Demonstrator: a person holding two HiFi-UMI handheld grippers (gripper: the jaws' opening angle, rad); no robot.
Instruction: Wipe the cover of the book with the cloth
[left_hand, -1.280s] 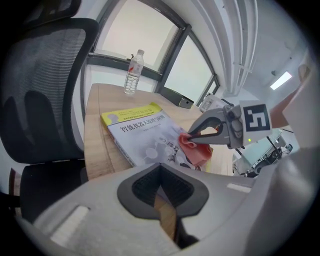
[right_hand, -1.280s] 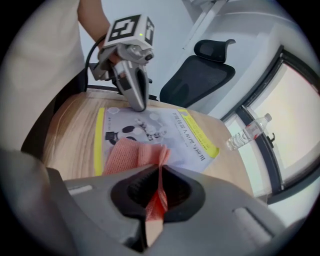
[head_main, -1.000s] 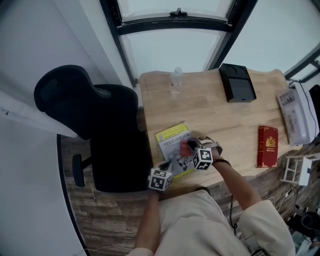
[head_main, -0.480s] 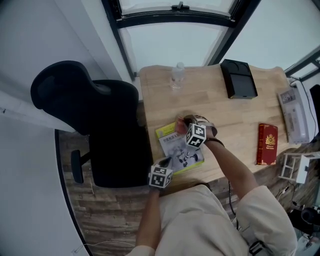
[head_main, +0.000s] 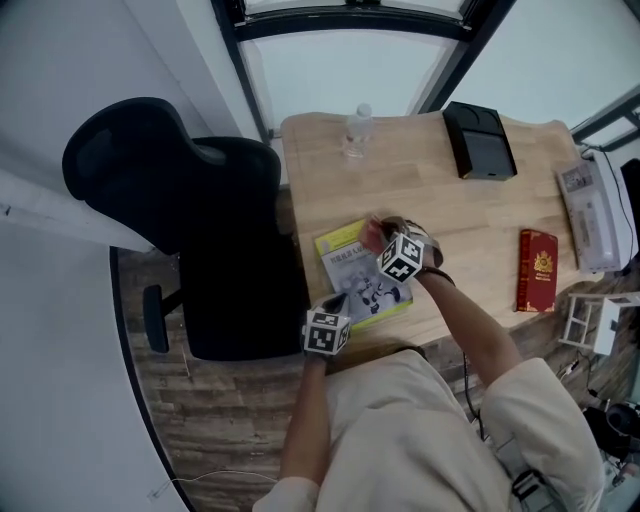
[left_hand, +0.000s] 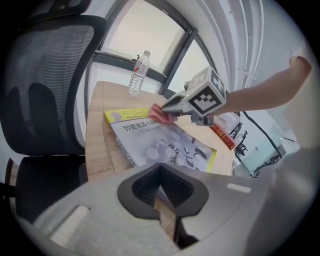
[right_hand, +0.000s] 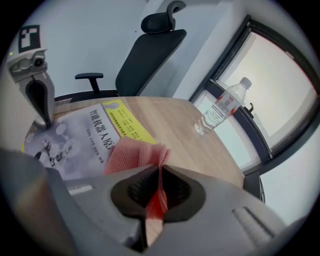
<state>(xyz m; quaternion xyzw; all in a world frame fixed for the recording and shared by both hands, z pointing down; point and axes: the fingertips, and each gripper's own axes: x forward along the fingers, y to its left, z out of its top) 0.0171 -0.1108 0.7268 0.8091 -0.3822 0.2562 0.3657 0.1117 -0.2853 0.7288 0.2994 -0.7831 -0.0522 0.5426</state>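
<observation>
Yellow-edged grey book lies mid-frame; right gripper clamps pink cloth on its upper cover; left gripper jaws together.

The book has a mostly pale grey-white cover with dark print, plus bright yellow along the top and one edge. The cloth is pinkish red with a fine woven grid. The table is light blond wood, the chair is all black, and the second book is deep red with a gold emblem.
</observation>
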